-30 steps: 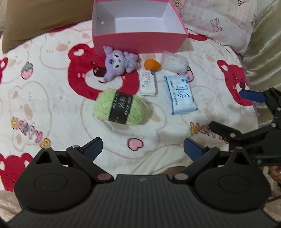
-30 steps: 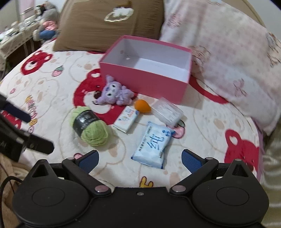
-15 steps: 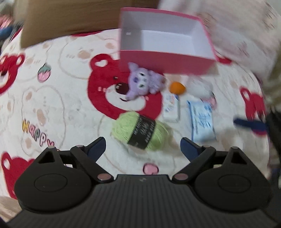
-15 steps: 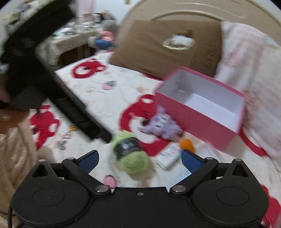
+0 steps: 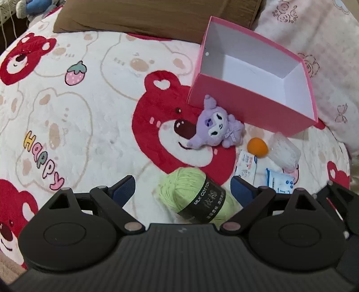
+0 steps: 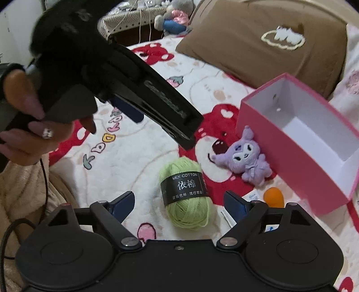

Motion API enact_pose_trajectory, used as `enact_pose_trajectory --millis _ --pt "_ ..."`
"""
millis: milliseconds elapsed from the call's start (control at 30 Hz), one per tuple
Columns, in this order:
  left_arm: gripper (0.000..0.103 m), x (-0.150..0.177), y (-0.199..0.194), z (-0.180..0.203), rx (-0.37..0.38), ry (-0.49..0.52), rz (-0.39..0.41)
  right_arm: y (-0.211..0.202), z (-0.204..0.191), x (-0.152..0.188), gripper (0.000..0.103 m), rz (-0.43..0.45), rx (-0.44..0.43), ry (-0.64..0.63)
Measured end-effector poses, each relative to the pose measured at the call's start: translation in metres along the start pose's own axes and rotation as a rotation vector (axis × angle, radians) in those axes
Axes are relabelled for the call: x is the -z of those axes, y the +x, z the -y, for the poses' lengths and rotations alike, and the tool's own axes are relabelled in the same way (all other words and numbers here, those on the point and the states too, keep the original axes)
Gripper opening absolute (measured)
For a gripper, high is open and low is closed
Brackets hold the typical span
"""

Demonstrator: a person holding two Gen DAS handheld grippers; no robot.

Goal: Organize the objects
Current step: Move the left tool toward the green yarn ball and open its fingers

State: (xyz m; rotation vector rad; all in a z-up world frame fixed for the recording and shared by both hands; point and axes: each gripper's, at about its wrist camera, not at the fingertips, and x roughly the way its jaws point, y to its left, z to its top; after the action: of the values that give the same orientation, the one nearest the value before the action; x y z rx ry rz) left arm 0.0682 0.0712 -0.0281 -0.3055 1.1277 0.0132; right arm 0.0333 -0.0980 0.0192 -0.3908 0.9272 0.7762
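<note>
A green yarn ball with a black band lies on the bear-print bedspread. My left gripper hangs open just above it, pads apart from it. My right gripper also frames the yarn ball; its jaws are closing, and the pads stand clear of the wool. Behind lie a purple plush, an orange sponge, a white packet, a blue tissue pack and a clear plastic case. The pink box stands open and empty.
A brown pillow and a pink patterned pillow line the bed's head. In the right wrist view a hand holds the left tool's black housing over the bedspread. A beige blanket lies at the left.
Both cameras swung and sank toward the yarn ball, which now sits between the fingers in each view. The left tool and its hand came into the right wrist view. The right jaws narrowed slightly.
</note>
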Motion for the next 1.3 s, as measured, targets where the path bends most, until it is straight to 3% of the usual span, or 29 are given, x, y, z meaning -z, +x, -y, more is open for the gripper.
enact_pose_trajectory --millis 133,233,367,533,667,800,1033,1167,1300 --pt "0.092 0.005 0.008 -0.001 0.036 0.03 -0.01 0.019 -0.004 0.0 0.089 -0.037 -0.011 -0.006" --pt "0.092 0.008 0.019 0.003 0.002 0.089 -0.036 0.032 -0.008 0.0 0.088 -0.041 -0.002 -0.003" --pt "0.092 0.011 0.031 -0.005 0.043 0.067 -0.091 0.041 -0.012 -0.006 0.088 -0.026 0.029 -0.021" --pt "0.089 0.013 0.038 -0.007 0.049 0.056 -0.091 0.053 -0.016 -0.007 0.084 -0.077 0.043 -0.086" --pt "0.08 0.019 0.038 -0.016 0.026 -0.044 -0.05 0.063 -0.01 -0.006 0.082 -0.096 0.06 -0.1" --pt "0.079 0.025 0.041 -0.022 0.137 -0.122 -0.098 0.065 -0.007 -0.01 0.082 -0.144 0.085 -0.184" --pt "0.076 0.041 0.053 -0.026 0.216 -0.202 -0.128 0.053 -0.005 -0.032 0.082 -0.198 0.017 -0.222" --pt "0.071 0.045 0.063 -0.021 0.194 -0.192 -0.129 0.061 -0.008 -0.026 0.082 -0.221 -0.029 -0.225" --pt "0.07 0.044 0.079 -0.028 0.177 -0.21 -0.145 0.074 0.001 -0.01 0.082 -0.181 -0.022 -0.208"
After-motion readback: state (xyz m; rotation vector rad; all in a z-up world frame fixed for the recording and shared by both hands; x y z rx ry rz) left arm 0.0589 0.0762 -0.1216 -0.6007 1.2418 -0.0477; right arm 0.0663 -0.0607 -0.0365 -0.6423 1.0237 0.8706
